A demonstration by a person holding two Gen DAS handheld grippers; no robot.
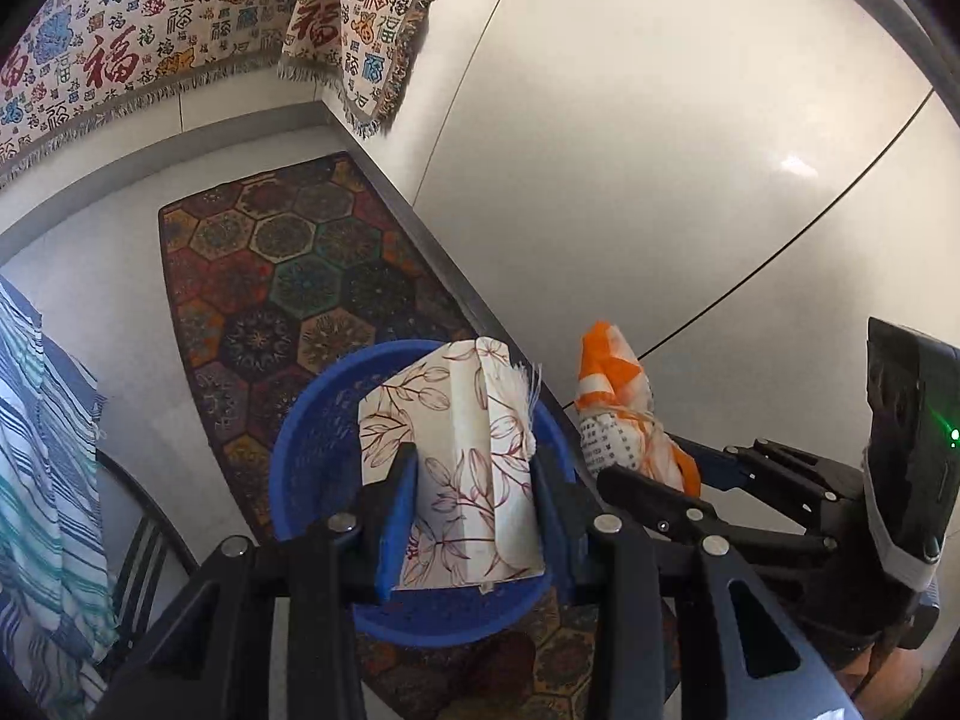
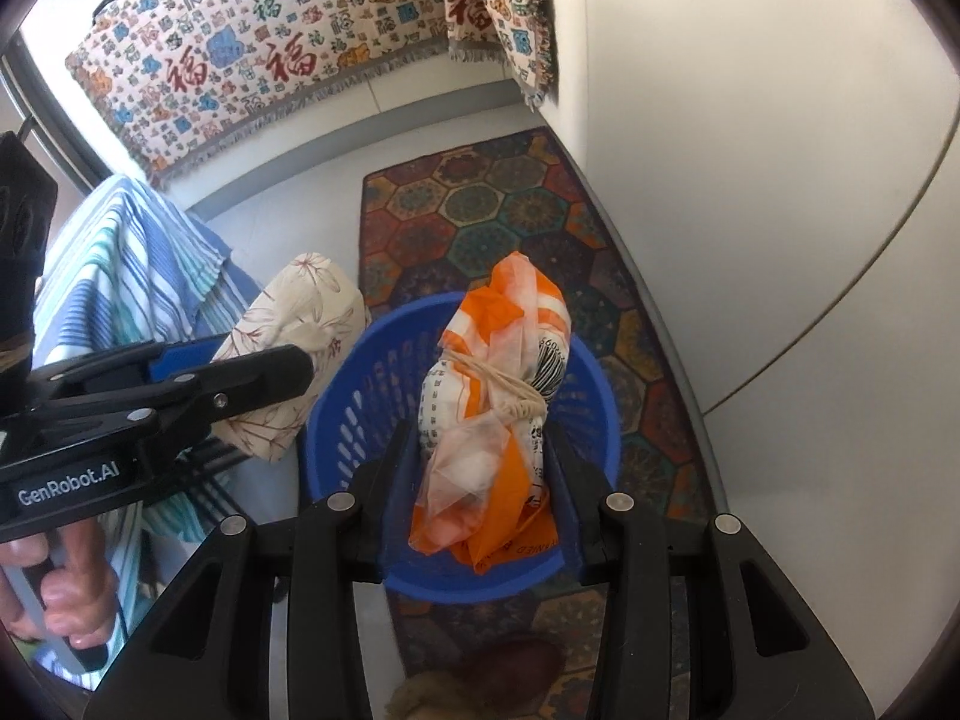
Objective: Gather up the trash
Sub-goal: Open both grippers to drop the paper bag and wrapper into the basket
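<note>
both of my claws hang over the blue basket (image 2: 360, 396) on the patterned rug (image 2: 480, 210), each one clenched on a piece of trash. my left claw (image 1: 474, 480) grips a floral paper package (image 1: 462, 456), its long axis standing roughly upright between the pads; from its own camera the package sits over the basket's mouth, though the right wrist view puts it just beside the left rim. my right claw (image 2: 486, 462) pinches an orange and white plastic bundle (image 2: 504, 396) tied with string, also upright, and it hangs squarely above the basket's opening. so the right hand is the better placed for a drop; the left, i judge, may need to come a little further in. each load hides the basket floor, so i cannot tell whether anything lies inside. near the lower edge of the right view something brown and fuzzy is cut off, and i cannot make it out.
</note>
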